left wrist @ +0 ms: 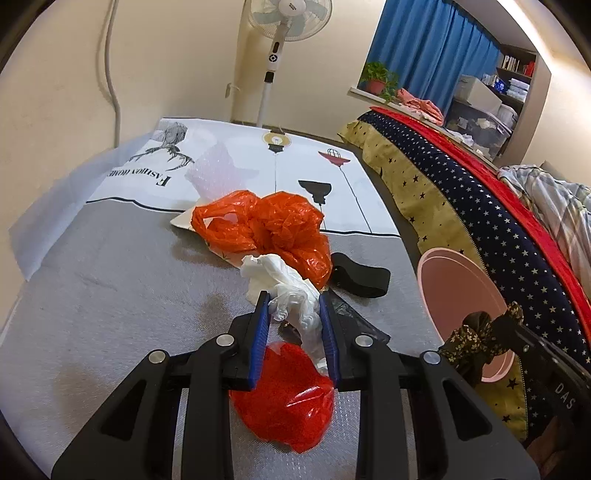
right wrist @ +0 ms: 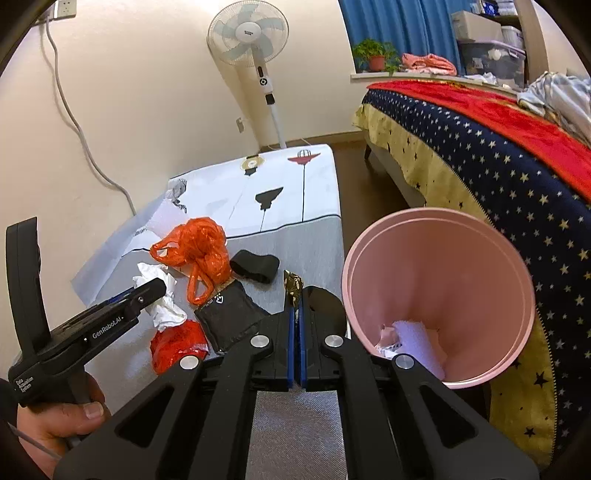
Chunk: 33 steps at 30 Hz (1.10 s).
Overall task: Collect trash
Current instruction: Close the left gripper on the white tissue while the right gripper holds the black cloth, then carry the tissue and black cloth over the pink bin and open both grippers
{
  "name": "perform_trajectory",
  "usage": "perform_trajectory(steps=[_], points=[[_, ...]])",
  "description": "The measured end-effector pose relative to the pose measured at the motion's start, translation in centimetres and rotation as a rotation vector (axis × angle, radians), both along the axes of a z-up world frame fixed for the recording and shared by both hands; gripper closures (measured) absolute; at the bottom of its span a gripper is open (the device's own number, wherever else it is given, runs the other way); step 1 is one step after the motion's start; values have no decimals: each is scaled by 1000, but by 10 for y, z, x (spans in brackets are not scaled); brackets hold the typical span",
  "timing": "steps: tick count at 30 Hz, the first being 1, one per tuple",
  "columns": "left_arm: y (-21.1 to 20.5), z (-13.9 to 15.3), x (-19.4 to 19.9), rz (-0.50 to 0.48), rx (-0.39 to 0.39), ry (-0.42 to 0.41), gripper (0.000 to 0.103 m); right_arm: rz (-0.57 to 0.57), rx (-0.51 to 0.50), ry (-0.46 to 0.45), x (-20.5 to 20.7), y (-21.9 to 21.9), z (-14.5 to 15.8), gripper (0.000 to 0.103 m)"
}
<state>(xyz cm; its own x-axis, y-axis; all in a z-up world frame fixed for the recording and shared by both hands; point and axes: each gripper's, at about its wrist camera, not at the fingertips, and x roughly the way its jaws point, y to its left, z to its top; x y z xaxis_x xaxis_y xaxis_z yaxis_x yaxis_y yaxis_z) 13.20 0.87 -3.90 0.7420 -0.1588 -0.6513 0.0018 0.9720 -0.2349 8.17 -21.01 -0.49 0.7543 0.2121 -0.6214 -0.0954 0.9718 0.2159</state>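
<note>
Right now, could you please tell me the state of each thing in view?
left tongs: shut on white crumpled plastic
right tongs: shut on patterned scrunchie
pink bin: upright, open, paper scraps inside
orange bag: crumpled on table
red wrapper: lying on table
fan: blades look still

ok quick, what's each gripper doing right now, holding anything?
Left gripper: closed on the white bag.
Right gripper: shut on a dark patterned cloth.

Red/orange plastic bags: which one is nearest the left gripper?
The flat red bag lying right under the left gripper, beneath the white plastic it grips. The crumpled orange bag with handle loops sits farther back.
</note>
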Motion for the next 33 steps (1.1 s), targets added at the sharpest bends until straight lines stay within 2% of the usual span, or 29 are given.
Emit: perform_trajectory(steps=[9,16,33], points=[[-4,13,-10,-10,1,-32,77,2,-33,-60,-12,-6,27,101],[-7,23,-14,-18,-14,-56,77,14,-70,-58,-14,-10,48,101],[-45,37,-10,-93,8,-107,77,2,-155,-138,-4,-69,114,101]])
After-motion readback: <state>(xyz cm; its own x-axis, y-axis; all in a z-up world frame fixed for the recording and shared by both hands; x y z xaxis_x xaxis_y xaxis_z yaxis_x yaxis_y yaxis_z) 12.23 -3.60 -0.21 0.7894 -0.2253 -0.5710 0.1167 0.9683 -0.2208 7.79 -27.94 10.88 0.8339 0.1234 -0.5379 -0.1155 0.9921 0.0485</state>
